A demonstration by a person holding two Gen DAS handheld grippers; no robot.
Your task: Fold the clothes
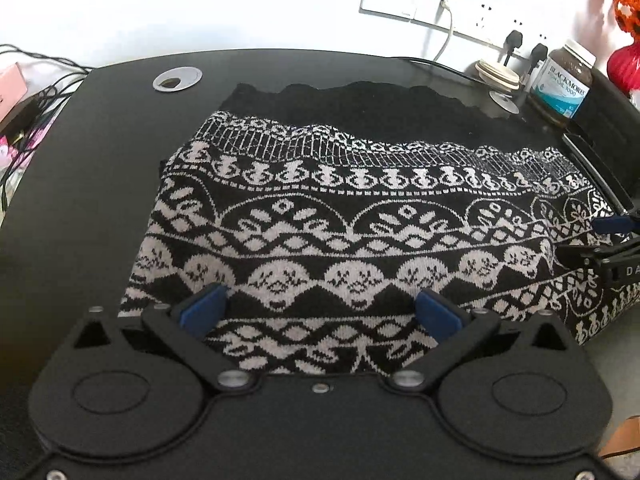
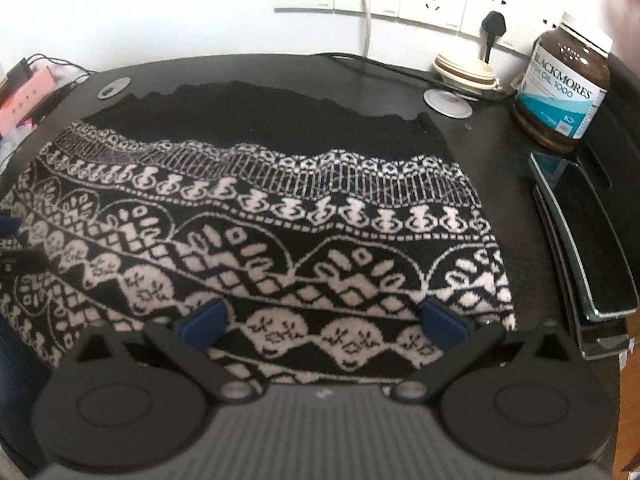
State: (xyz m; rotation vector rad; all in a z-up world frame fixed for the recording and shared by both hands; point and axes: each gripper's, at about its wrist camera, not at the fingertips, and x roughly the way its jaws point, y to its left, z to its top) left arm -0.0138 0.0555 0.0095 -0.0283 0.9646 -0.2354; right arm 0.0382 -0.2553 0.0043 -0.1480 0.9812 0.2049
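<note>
A black-and-white patterned knit sweater (image 1: 320,216) lies flat on the black desk (image 1: 100,140), spread out directly ahead of and beneath both sets of fingers. The left gripper (image 1: 320,314) has its blue-padded fingers (image 1: 206,308) spread as wide as they go over the near edge of the knit, with patterned fabric showing between them but nothing pinched. The right gripper (image 2: 322,320) is equally wide apart, its pads (image 2: 442,322) hovering over the near hem on the sweater's right half, and it grips nothing either. Judging by how the garment lies, it already looks folded at least once: it forms a compact, thick rectangle with a plain black band (image 2: 280,120) showing beyond the patterned panel at the far side from the fingers, and no sleeve sticks out. What seems left is one more fold, probably lifting the near edge and carrying it away from the fingers, or halving it side to side; I cannot tell which is intended. The sweater's long axis runs crosswise to the fingers, left to right, with its pattern bands parallel to that axis. Past the right fingertips on the far right stand a brown supplement bottle (image 2: 560,84) and stacked phones (image 2: 580,240), apart from the fabric.
</note>
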